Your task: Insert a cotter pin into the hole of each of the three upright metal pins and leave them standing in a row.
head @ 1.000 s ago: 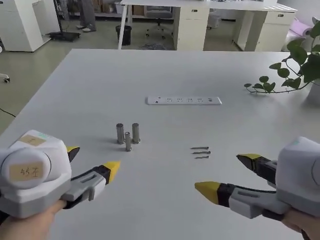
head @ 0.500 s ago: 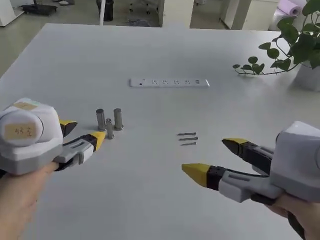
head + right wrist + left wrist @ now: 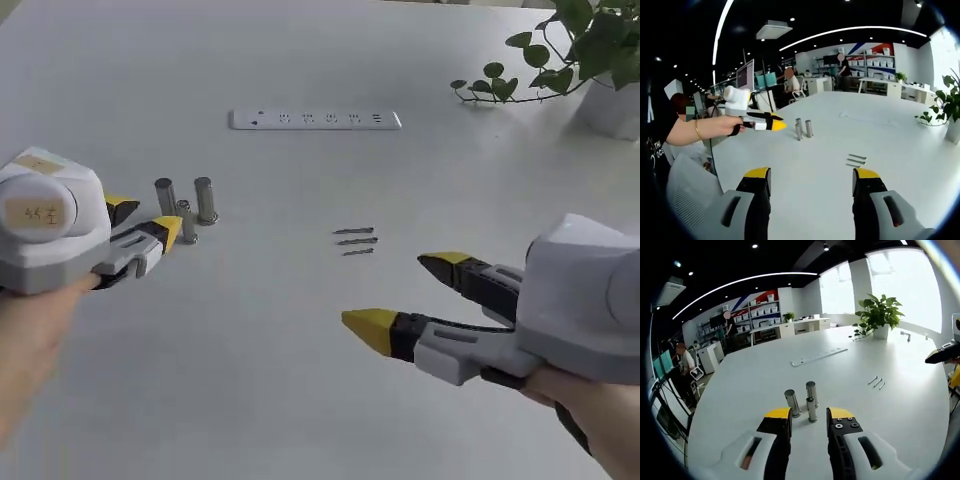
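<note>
Three short upright metal pins (image 3: 187,208) stand in a tight cluster on the white table, left of centre. My left gripper (image 3: 145,218) is open just to their left, its yellow tips level with them and nothing between. In the left gripper view the metal pins (image 3: 806,399) stand just beyond my left gripper (image 3: 809,415). Three cotter pins (image 3: 355,240) lie side by side near the table's middle. My right gripper (image 3: 400,292) is wide open and bare, a short way nearer than the cotter pins (image 3: 856,160).
A white power strip (image 3: 315,120) lies farther back on the table (image 3: 300,400). A potted plant (image 3: 590,50) stands at the far right corner. People and desks stand in the room beyond the table.
The head camera has tilted down and forward. My left gripper has moved up and right, ending close beside the metal pins. The right gripper has hardly shifted.
</note>
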Available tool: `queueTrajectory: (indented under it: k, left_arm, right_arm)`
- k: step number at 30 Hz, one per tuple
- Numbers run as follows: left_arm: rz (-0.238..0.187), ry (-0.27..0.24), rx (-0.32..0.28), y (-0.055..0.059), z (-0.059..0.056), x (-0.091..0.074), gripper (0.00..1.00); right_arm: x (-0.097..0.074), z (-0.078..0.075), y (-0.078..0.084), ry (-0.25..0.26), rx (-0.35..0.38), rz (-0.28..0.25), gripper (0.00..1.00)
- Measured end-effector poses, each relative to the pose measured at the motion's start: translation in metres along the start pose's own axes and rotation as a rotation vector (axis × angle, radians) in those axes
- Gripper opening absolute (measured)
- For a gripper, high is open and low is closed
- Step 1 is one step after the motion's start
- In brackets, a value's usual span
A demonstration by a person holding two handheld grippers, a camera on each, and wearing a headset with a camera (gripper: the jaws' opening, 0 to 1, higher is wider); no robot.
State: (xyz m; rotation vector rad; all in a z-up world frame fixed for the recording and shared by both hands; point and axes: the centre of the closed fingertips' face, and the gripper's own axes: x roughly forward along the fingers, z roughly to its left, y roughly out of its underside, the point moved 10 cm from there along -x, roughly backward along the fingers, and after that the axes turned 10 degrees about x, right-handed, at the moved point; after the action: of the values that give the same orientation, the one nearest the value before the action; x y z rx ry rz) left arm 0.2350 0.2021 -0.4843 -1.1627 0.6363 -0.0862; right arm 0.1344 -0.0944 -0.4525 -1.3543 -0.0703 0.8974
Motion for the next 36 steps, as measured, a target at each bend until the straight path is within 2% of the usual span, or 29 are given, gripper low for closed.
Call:
queueTrajectory:
  k: [3,5,13,17,21,28,32,36]
  left_arm:
    - [0.002,0.016,-0.008,0.003,0.001,0.009,0.22]
    - [0.011,0.028,0.01,0.005,0.001,0.015,0.22]
    - [0.032,0.062,0.03,0.014,0.002,0.038,0.22]
    - [0.057,0.077,0.069,0.018,0.0,0.045,0.22]
    - [0.066,0.077,0.081,0.021,0.002,0.052,0.21]
    - [0.06,0.088,0.064,0.022,0.005,0.058,0.16]
    - [0.048,0.11,0.055,0.022,0.004,0.061,0.09]
    - [0.047,0.114,0.036,0.021,0.004,0.063,0.08]
  right_arm:
    - [0.001,-0.003,-0.001,-0.007,0.024,-0.002,0.62]
    - [0.003,-0.004,-0.001,-0.014,0.03,0.002,0.62]
    - [0.008,-0.004,-0.001,-0.024,0.007,0.026,0.61]
    - [0.009,-0.005,-0.001,-0.021,-0.003,0.037,0.62]
    - [0.01,-0.006,0.0,-0.013,-0.014,0.053,0.62]
    - [0.011,-0.008,0.004,-0.003,-0.003,0.062,0.62]
    - [0.012,-0.008,0.006,0.002,-0.019,0.081,0.62]
    - [0.013,-0.009,0.007,0.002,-0.016,0.088,0.62]
